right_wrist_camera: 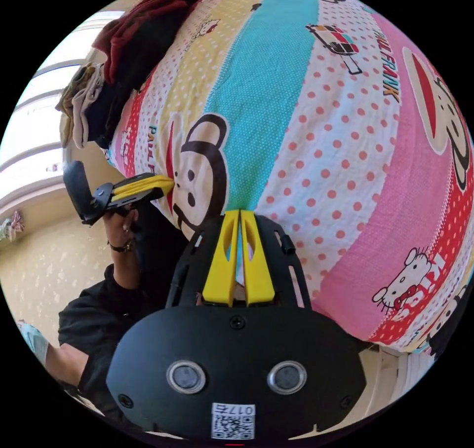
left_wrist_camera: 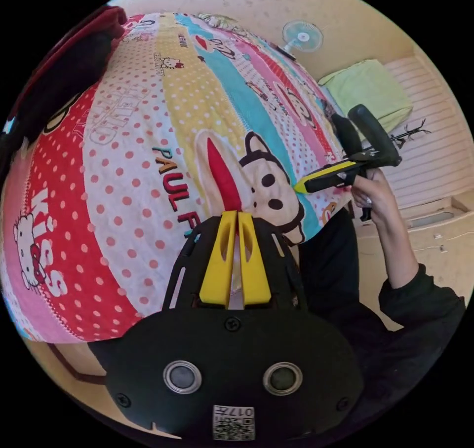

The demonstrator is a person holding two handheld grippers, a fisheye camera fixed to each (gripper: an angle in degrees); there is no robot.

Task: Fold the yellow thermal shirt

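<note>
Left gripper view has its own gripper point(left_wrist_camera: 237, 214) over the near edge of a bed with a cartoon-print bedsheet point(left_wrist_camera: 148, 137), yellow jaws pressed together with just a thin slit between them, nothing pinched that I can see. Off to the side the right gripper point(left_wrist_camera: 299, 186) is held in a person's hand point(left_wrist_camera: 376, 191), tips at the bed's edge, jaws looking closed too. Past the far end of the bed there's a small fan point(left_wrist_camera: 302, 36) by the wall and a green folded cloth point(left_wrist_camera: 368, 90).

Right gripper view gives the flipped angle: right gripper's jaws together at the same edge, left gripper in the other hand point(right_wrist_camera: 120, 223) touching the sheet's edge. At the bed's far corner sits a pile of clothes point(right_wrist_camera: 123, 58), dark red and black on top, tan and pale pieces below. Can't tell if the yellow shirt is in that pile. No containers anywhere.
</note>
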